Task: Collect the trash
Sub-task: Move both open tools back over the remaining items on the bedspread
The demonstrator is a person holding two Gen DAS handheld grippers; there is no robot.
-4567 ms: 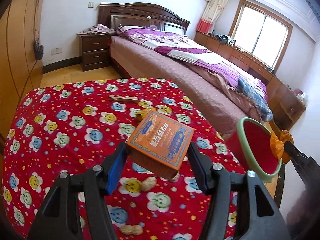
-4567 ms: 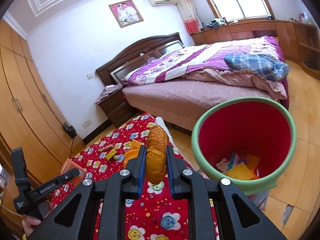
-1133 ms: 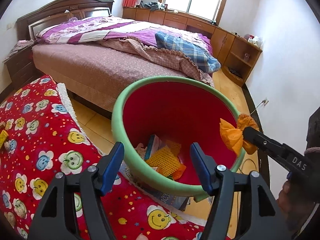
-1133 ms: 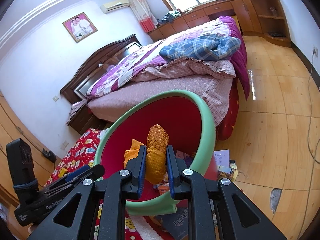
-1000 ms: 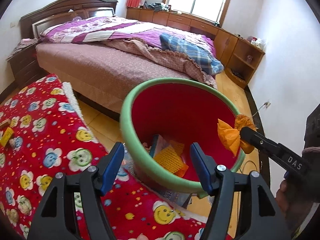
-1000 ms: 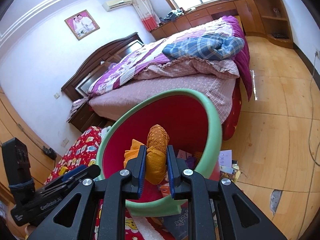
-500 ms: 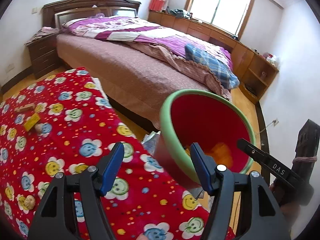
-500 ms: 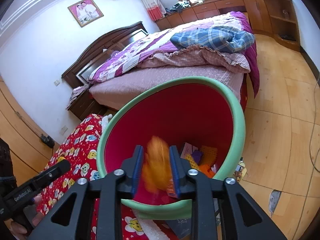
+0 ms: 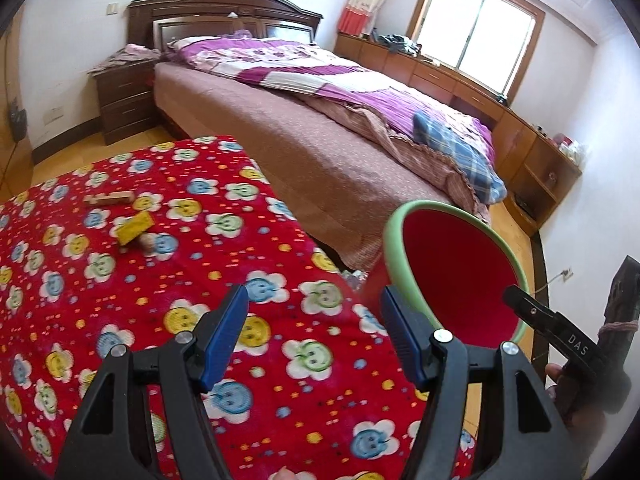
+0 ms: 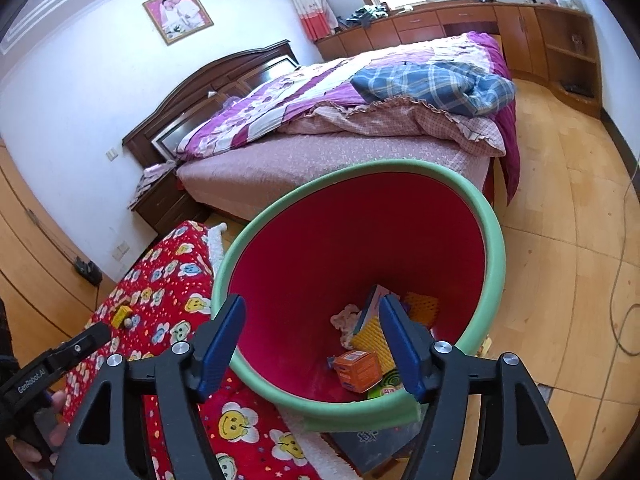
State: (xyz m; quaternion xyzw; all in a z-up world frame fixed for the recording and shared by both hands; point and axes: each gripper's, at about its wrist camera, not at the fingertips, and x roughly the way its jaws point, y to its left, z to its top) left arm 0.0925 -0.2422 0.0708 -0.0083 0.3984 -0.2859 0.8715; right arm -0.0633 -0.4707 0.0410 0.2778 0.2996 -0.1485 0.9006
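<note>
A red bin with a green rim (image 10: 494,240) stands on the floor beside the red smiley-flower cloth (image 9: 120,288); it also shows in the left wrist view (image 9: 390,236). Inside lie an orange box (image 10: 358,370), yellow mesh pieces (image 10: 370,336) and other scraps. My right gripper (image 10: 312,344) is open and empty over the bin's near rim. My left gripper (image 9: 314,336) is open and empty above the cloth, left of the bin. On the cloth farther off lie a yellow piece (image 9: 135,229), a nut shell (image 9: 148,242) and a wooden stick (image 9: 108,199).
A large bed (image 9: 320,120) with purple bedding stands behind the cloth and bin. A dark nightstand (image 9: 124,100) is at its head. Wooden cabinets (image 9: 528,152) run under the window. A cable (image 10: 624,280) lies on the wood floor at the right.
My right gripper opened and dropped the orange wad into the bin. My left gripper, which earlier released the orange box there, swung left back over the cloth.
</note>
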